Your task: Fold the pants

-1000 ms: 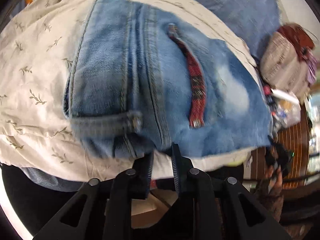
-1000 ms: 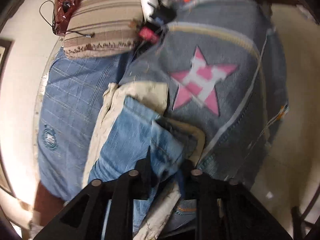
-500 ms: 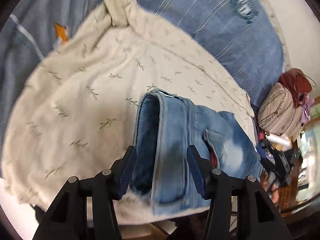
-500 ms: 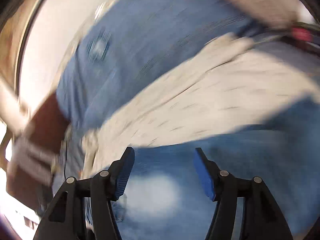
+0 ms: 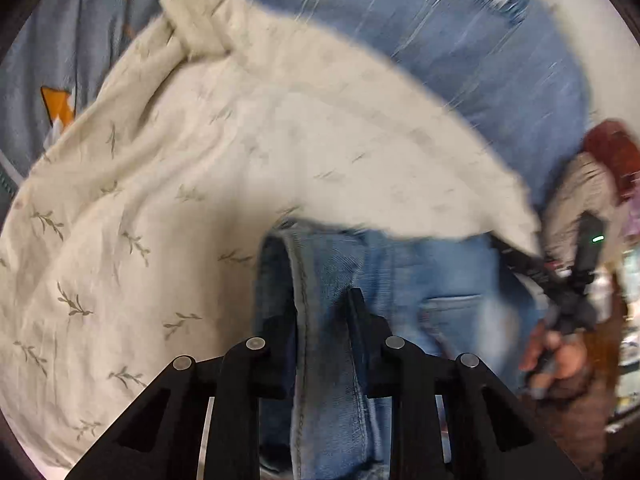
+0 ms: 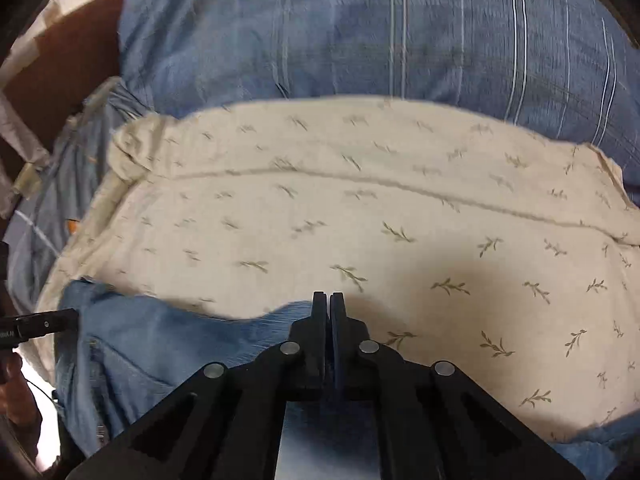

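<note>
Blue denim jeans (image 5: 400, 272) lie folded on a cream leaf-print cloth (image 5: 200, 200). My left gripper (image 5: 320, 320) straddles their thick seamed edge, its jaws closing with the pads pressed on the denim. In the right wrist view the jeans (image 6: 160, 340) fill the lower left. My right gripper (image 6: 329, 300) is shut, and the denim edge runs up into its closed tips. The left wrist view also shows the right gripper (image 5: 576, 300) far right, blurred, with a hand (image 5: 560, 360) on it. The left gripper (image 6: 36, 326) pokes in at the left edge of the right wrist view.
The cream cloth (image 6: 360, 220) rests on blue striped bedding (image 6: 360, 32), which also shows behind it (image 5: 440, 40) in the left wrist view. A striped beige pillow (image 5: 576, 192) and a red-brown item (image 5: 612, 152) lie far right. Brown furniture (image 6: 68, 72) borders the bed.
The left jaws, open around the folded denim edge half a second ago, have closed on it. The right gripper swung and rolled across the bed and went from open to shut at the jeans' edge.
</note>
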Demonstrator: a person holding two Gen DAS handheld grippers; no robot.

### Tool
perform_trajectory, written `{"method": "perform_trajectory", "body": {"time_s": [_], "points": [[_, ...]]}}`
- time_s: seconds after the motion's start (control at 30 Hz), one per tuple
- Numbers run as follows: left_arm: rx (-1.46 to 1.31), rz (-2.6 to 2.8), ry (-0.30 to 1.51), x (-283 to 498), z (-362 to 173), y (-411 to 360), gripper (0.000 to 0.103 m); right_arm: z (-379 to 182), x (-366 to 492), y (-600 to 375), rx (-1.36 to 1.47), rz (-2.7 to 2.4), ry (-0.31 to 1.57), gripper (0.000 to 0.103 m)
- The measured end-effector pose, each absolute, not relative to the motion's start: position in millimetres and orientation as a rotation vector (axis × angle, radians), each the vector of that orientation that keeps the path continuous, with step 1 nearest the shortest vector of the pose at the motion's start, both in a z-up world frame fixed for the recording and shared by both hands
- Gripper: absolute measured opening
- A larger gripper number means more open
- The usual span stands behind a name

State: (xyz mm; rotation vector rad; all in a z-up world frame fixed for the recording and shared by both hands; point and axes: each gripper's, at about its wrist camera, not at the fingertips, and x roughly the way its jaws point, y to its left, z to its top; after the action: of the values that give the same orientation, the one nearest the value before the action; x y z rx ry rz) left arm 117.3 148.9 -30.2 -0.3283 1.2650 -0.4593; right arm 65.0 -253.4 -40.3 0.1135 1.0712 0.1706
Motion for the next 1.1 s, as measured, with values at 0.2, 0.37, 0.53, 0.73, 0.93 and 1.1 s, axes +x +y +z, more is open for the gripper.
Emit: {"method": "perform_trajectory", "body": {"time_s": [0.2, 0.37, 0.53, 0.73, 0.93, 1.1], "points": [[-0.455, -0.496, 1.196, 95, -2, 190, 0.025, -34, 37, -268, 0.288, 0.149, 0.999, 0.009], [-0.672, -0.639, 1.181, 17, 4, 236, 0.064, -15, -17, -295, 0.461, 0.158, 0.928, 0.039], [-0.807, -0.636, 1.315, -10, -40, 244, 0.062, -15, -73, -291, 0.616, 0.298, 0.978, 0.049], [-0.842, -0.651, 1.338, 7, -59, 234, 0.063, -15, -119, -225, 0.542, 0.574, 1.103, 0.065], [-0.865, -0.618, 1.352, 17, -73, 219, 0.065, -70, -133, -198, 0.839, 0.663, 1.303, 0.072], [-0.801, -0.573, 1.341, 18, -64, 205, 0.039, -106, -128, -218, 1.210, 0.541, 1.256, 0.067]]}}
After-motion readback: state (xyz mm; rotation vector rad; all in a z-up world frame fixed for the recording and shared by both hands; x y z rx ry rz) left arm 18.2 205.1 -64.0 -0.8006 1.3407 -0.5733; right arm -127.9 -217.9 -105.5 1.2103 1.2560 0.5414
